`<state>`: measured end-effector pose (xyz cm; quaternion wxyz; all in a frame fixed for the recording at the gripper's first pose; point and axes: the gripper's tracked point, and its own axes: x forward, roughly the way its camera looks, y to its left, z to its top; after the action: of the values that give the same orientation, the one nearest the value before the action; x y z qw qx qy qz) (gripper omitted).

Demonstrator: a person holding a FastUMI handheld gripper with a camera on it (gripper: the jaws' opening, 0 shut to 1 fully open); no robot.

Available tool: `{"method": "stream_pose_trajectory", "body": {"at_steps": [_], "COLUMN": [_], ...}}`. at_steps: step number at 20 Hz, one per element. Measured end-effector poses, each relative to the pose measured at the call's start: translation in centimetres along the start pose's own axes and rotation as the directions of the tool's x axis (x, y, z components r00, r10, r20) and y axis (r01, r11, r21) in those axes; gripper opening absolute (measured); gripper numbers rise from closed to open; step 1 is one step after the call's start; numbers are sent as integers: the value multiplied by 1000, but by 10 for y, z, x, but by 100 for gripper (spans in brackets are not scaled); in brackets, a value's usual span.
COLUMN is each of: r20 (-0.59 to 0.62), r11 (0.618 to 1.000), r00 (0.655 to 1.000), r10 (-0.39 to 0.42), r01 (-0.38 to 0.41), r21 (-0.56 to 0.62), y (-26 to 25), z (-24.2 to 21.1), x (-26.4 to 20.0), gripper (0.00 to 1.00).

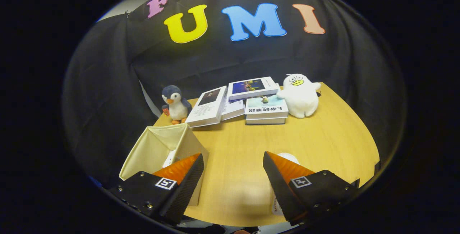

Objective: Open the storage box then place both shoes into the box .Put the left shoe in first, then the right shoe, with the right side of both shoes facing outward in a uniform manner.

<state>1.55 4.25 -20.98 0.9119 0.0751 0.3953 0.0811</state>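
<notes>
A cream fabric storage box (154, 147) stands with its top open on the wooden table (323, 140), partly behind my left finger. A bit of something white (169, 159) shows inside it, right by that finger; I cannot tell what it is. A white rounded thing (289, 157), possibly a shoe, peeks out from behind my right finger and is mostly hidden. My gripper (233, 156) is open wide above the table, with only bare tabletop between its fingers.
At the back of the table lie several books (248, 99), some of them stacked. A penguin plush (175, 104) stands to their left and a white duck plush (300, 95) to their right. The table's rounded edge curves off on the right.
</notes>
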Motion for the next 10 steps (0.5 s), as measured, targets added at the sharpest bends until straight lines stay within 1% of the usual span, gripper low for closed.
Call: {"method": "stream_pose_trajectory", "body": {"at_steps": [4, 10], "r20": [-20, -104], "r11": [997, 990], "r00": [997, 985], "r10": [-73, -138], "r01": [73, 140], "r21": [-5, 11], "y": [-54, -113], "z": [-13, -55], "x": [2, 21], "gripper": [100, 100]}}
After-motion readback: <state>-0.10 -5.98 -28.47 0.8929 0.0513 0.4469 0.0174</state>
